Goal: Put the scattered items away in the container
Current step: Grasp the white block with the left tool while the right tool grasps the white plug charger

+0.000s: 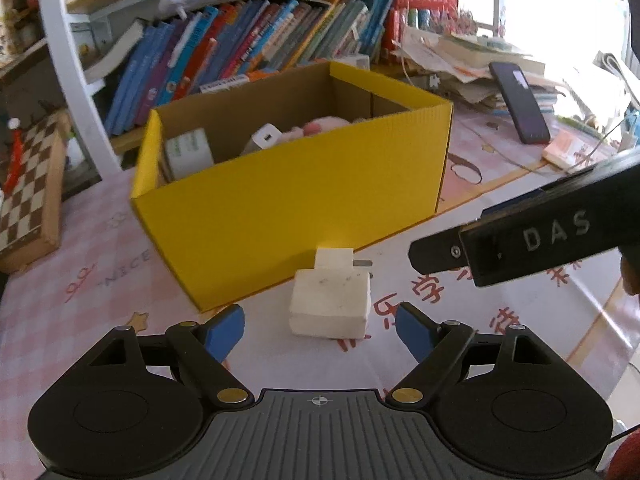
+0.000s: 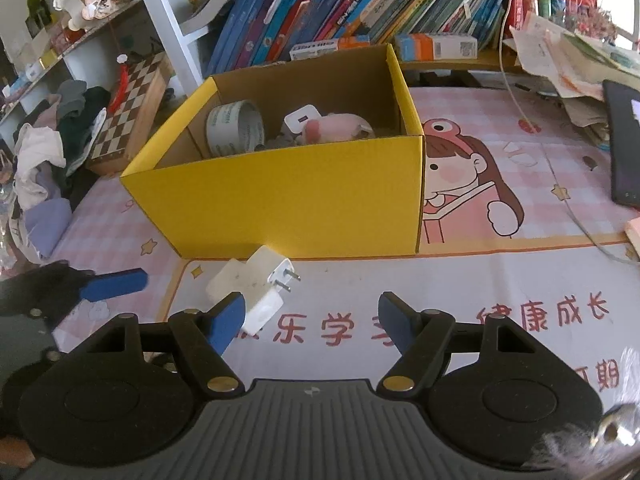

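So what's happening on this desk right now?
A person with a handheld gripper in each hand is tidying loose items into the yellow box. A roll of tape, a small white charger and a pink soft toy already lie inside. One white plug adapter remains on the mat in front of the box. The left gripper is open and lined up on it, not touching; the right gripper is open and empty beside it.

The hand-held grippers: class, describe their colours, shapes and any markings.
Each hand-held gripper has a ribbed grey base, two round black discs, black linkage arms with brass-coloured pivots, and blue finger pads. The left hand-held gripper shows a crosshair mark; the right hand-held gripper carries raised "DAS" lettering on its side.
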Demonstrator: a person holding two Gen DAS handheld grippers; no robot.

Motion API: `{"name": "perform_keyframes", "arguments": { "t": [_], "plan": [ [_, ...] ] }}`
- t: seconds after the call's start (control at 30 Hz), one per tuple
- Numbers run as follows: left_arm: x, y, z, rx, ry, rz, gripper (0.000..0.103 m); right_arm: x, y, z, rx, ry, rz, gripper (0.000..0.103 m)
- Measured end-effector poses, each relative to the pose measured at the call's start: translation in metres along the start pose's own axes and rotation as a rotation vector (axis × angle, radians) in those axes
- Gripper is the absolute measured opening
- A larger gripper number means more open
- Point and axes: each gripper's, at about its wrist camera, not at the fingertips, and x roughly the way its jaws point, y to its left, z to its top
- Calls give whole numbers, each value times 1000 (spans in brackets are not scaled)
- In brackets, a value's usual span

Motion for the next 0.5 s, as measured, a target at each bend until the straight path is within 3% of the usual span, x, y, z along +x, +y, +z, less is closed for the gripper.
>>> {"name": "perform_keyframes", "arguments": {
  "t": [0.2, 0.33, 0.5],
  "plan": [
    [28, 2, 4, -3, 42, -3, 84, 23, -17, 11, 132, 82, 77, 71],
    [42, 2, 7, -12, 59, -31, 76, 34, -17, 16, 132, 112, 91, 71],
    [51, 3, 5, -25, 80, -64, 54, 46, -11, 23, 101, 130, 104, 70]
  ]
}}
